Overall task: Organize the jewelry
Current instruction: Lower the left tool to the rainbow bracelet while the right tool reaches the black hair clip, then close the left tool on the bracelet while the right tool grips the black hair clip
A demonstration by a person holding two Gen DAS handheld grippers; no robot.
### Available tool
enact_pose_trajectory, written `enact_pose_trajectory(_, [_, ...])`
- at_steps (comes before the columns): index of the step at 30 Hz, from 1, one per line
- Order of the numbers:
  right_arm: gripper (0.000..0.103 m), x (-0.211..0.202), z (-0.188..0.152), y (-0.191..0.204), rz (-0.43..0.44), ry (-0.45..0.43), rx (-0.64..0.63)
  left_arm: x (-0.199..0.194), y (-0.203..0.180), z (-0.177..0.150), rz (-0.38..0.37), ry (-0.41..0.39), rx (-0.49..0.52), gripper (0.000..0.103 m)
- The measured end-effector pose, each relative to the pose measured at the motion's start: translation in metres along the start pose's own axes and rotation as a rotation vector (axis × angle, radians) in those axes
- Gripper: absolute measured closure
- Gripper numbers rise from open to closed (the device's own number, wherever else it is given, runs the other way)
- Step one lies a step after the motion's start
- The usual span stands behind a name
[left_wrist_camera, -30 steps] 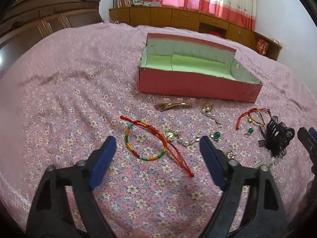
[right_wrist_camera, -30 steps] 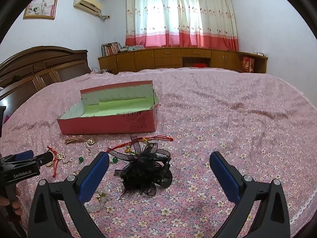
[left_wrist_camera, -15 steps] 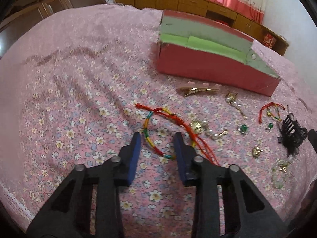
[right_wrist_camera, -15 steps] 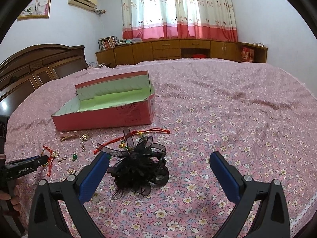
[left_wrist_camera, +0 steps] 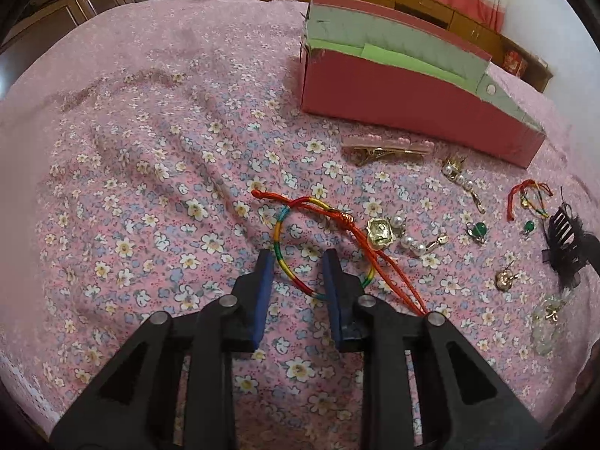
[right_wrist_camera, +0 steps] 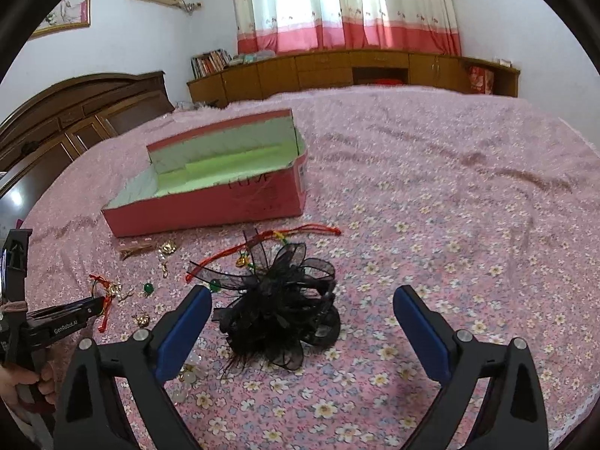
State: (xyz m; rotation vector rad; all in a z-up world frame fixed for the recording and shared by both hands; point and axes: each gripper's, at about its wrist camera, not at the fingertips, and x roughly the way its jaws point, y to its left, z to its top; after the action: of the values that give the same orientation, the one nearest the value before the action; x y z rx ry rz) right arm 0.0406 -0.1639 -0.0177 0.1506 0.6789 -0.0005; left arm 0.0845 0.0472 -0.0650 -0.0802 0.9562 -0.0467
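The left hand-held gripper (left_wrist_camera: 298,258) has dropped low over the bed (left_wrist_camera: 150,172) and narrowed sharply from the wide stance it had a second ago; its blue fingers (left_wrist_camera: 264,277) now stand either side of the near arc of the rainbow cord bracelet (left_wrist_camera: 296,262), not yet closed on it. The closing looks like the start of a first pick, with every piece still lying outside the pink box (left_wrist_camera: 408,101).

The bracelet is a thin ring wrapped in bands of green, yellow, red and blue, lying flat on the flowered pink bedspread, with a red knotted cord (left_wrist_camera: 375,247) crossing it and trailing toward the right finger. So slim a cord on soft cloth may slip the pads or bring the red cord up with it.

Just beyond it lie a gold charm (left_wrist_camera: 380,232) with pearls, a gold hair clip (left_wrist_camera: 388,150) near the box wall, a pearl drop earring (left_wrist_camera: 463,183), green stone earrings (left_wrist_camera: 478,230) and a second red cord bracelet (left_wrist_camera: 525,198).

The right hand-held gripper (right_wrist_camera: 302,317) hangs wide apart and empty above the black mesh hair flower (right_wrist_camera: 277,311), which rests on the bed in front of the box (right_wrist_camera: 210,202), whose green-lined inside shows nothing in it.
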Motion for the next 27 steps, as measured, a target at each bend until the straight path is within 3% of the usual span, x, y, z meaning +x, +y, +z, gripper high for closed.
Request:
enact_pose_trajectory(6, [0.015,0.02,0.0,0.0,-0.012,0.086,0.024,-0.004,0.002,-0.002,-0.032,-0.028,0.004,0.086])
enact_pose_trajectory(9, [0.018,0.027,-0.003,-0.003,-0.012,0.126,0.052,-0.009,0.005,-0.006,-0.043,-0.034,0.017,0.1])
enact_pose_trajectory(11, [0.021,0.032,-0.005,-0.004,-0.023,0.155,0.051,-0.013,0.006,-0.007,-0.065,-0.037,0.015,0.103])
enact_pose_trajectory(15, [0.031,0.036,-0.006,-0.01,-0.029,0.175,0.072,-0.02,0.008,-0.008,-0.101,-0.038,0.025,0.103])
enact_pose_trajectory(18, [0.046,0.035,-0.005,-0.012,-0.033,0.172,0.077,-0.026,0.011,-0.01,-0.135,-0.042,0.018,0.103])
enact_pose_trajectory(27, [0.047,0.016,-0.006,-0.015,-0.01,0.13,0.079,-0.068,0.021,-0.021,-0.185,-0.114,0.038,0.103])
